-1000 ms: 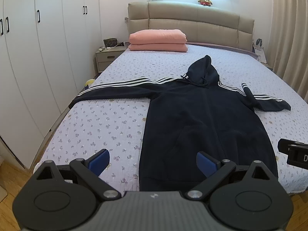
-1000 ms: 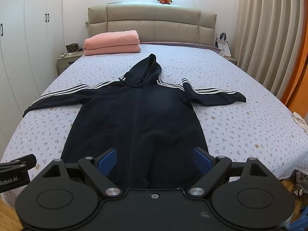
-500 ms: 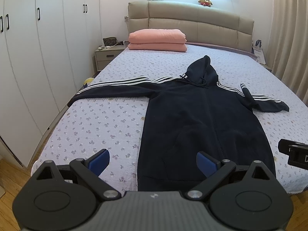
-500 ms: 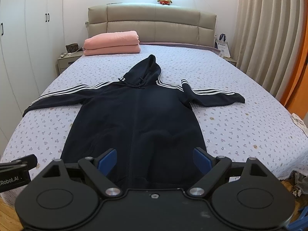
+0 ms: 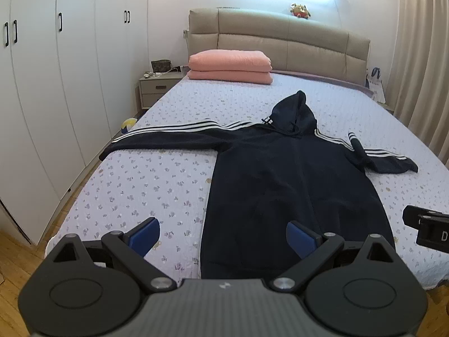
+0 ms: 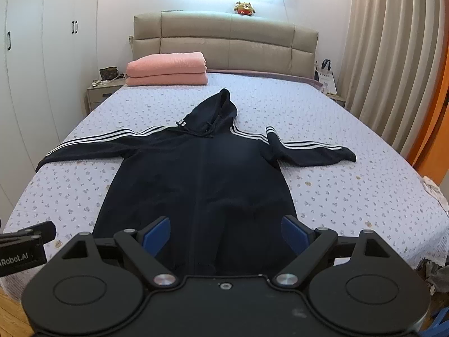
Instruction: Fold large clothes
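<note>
A dark navy hoodie with white sleeve stripes lies flat, front up, on the bed, hood toward the headboard. Its left sleeve stretches straight out; the right sleeve is bent near the shoulder. My left gripper hovers open over the foot of the bed, at the hem's left corner. My right gripper is open above the middle of the hem. Neither holds anything. Each gripper's body shows at the edge of the other's view.
The bed has a floral lilac cover. A folded pink blanket lies by the padded headboard. White wardrobes line the left wall, a nightstand stands beside the bed, and curtains hang on the right.
Both views have drawn back and up slightly, so the hoodie sits a little farther off. The garment has not moved and both grippers have stayed open.
</note>
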Action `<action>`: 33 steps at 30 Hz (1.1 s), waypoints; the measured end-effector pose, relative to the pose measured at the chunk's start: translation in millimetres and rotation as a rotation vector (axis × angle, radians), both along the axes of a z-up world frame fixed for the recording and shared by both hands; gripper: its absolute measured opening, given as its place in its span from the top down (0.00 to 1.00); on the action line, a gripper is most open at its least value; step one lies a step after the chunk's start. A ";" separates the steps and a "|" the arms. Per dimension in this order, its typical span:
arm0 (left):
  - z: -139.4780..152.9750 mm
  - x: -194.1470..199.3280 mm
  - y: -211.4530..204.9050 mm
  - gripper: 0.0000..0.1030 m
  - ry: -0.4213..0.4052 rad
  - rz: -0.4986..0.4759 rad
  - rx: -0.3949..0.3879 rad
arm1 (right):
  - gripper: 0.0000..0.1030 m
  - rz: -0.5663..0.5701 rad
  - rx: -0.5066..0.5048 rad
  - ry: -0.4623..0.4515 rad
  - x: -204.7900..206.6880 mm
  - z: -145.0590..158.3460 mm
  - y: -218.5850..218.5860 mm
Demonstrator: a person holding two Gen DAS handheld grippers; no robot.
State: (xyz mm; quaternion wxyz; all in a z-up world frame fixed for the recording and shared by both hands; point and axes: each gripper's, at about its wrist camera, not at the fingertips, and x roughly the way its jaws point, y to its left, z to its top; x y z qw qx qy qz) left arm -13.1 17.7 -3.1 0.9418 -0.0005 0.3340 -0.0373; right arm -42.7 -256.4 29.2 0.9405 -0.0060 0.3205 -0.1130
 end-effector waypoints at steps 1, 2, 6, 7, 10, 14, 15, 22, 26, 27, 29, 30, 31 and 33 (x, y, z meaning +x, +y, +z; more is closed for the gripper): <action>1.5 -1.0 0.4 0.04 -0.004 -0.001 -0.002 | 0.01 0.001 -0.003 -0.003 -1.2 1.4 0.4; 3.4 -0.8 1.2 0.04 -0.007 -0.002 -0.005 | 0.01 0.002 -0.006 -0.007 -1.7 2.1 1.4; 7.7 -0.2 2.9 0.04 -0.018 0.000 -0.017 | 0.01 0.004 -0.024 -0.011 -2.0 2.3 2.6; 8.0 1.1 3.1 0.04 -0.018 0.002 -0.019 | 0.01 0.002 -0.027 -0.011 -0.7 1.8 1.7; 5.7 7.3 1.0 0.04 -0.012 0.003 -0.017 | 0.01 -0.003 -0.026 -0.008 6.7 -1.0 -2.3; 0.3 25.4 -6.6 0.04 0.003 -0.002 -0.001 | 0.01 -0.004 -0.022 0.006 28.9 -10.5 -11.1; -1.4 31.3 -9.1 0.04 0.007 -0.004 0.004 | 0.01 -0.003 -0.021 0.012 37.0 -14.1 -14.1; -32.6 116.2 -43.5 0.04 0.061 -0.013 0.068 | 0.01 -0.034 0.004 0.086 131.2 -65.7 -51.4; -65.6 194.0 -72.2 0.04 0.080 -0.030 0.058 | 0.01 -0.076 0.042 0.127 207.9 -112.0 -86.6; -73.9 210.7 -79.1 0.04 0.074 -0.041 0.050 | 0.01 -0.089 0.063 0.125 225.4 -122.8 -96.5; -93.9 250.2 -98.2 0.05 0.046 -0.061 0.047 | 0.01 -0.114 0.114 0.120 257.5 -141.4 -116.1; -101.6 264.0 -105.9 0.07 0.036 -0.067 0.048 | 0.01 -0.123 0.134 0.120 270.0 -147.5 -124.2; -109.3 280.9 -115.8 0.08 0.029 -0.081 0.050 | 0.01 -0.132 0.152 0.119 281.5 -153.2 -132.9; -117.7 304.4 -132.4 0.08 0.032 -0.097 0.056 | 0.01 -0.151 0.170 0.127 294.4 -158.1 -146.6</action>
